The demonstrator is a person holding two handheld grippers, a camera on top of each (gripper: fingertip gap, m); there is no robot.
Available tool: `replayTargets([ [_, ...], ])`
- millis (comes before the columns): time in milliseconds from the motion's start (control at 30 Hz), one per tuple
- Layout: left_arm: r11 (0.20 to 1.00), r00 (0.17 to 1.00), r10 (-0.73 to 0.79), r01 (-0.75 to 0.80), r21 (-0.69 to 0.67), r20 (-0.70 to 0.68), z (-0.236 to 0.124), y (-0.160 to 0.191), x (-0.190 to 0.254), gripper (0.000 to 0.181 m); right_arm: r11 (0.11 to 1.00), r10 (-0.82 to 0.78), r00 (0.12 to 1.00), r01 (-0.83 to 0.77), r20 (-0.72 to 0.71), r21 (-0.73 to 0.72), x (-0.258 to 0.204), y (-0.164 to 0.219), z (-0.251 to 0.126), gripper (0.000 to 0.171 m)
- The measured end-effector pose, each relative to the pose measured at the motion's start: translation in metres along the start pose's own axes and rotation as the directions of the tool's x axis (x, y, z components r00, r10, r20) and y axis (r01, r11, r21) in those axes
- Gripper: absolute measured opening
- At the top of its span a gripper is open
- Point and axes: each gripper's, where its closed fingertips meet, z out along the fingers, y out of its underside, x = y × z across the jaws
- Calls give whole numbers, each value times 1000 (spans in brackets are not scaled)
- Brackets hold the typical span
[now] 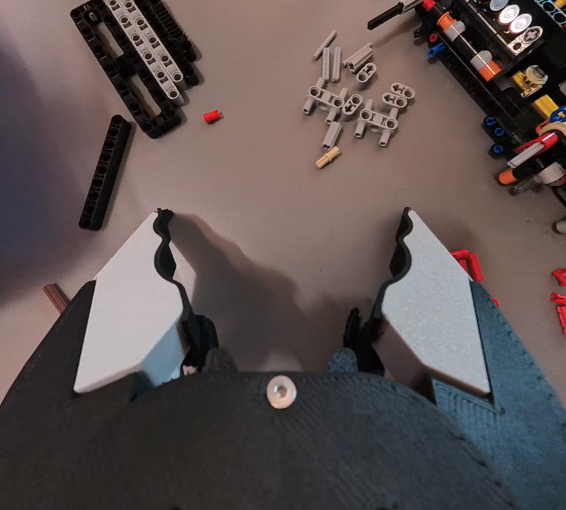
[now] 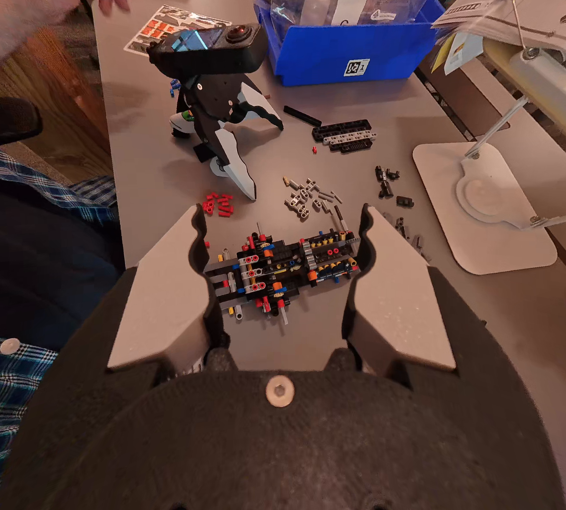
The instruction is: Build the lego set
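- Your right gripper [image 2: 283, 253] hangs above the table [image 2: 382, 326] with its jaws spread wide and nothing in them; the part-built lego chassis [image 2: 281, 271] lies on the table directly below the gap.
- Your left gripper [image 1: 284, 216] is also wide open and empty. In the right wrist view it stands on the table by itself [image 2: 266, 164], fingertips down, beyond and left of the chassis, with no hand on it.
- Just left of the chassis sits a cluster of small red pins [image 2: 219, 204].
- Beyond the chassis lie loose grey connectors and axles [image 1: 356, 97].
- Farther out, a stack of black and grey beams [image 1: 134, 57] rests with one red bush [image 1: 211, 116] near it.
- Farthest from the chassis stands a blue bin [image 2: 346, 51] of plastic bags.
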Motion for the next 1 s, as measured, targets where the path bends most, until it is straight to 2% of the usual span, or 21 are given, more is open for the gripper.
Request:
replayTargets([
  [233, 1000, 1000, 0, 0, 0, 0, 0, 0, 0, 142, 999, 25, 999, -25, -41, 21, 13, -18, 18, 92],
  [633, 1000, 1000, 0, 0, 0, 0, 0, 0, 0, 142, 948, 319, 939, -319, -129, 20, 61, -29, 58, 85],
  [733, 1000, 1000, 0, 0, 0, 0, 0, 0, 0, 142, 940, 335, 928, -340, -165, 0, 75, -35, 63, 84],
  [1000, 1000, 1000, 0, 0, 0, 0, 0, 0, 0, 142, 927, 371, 917, -374, -148, 7, 102, -61, 83, 82],
])
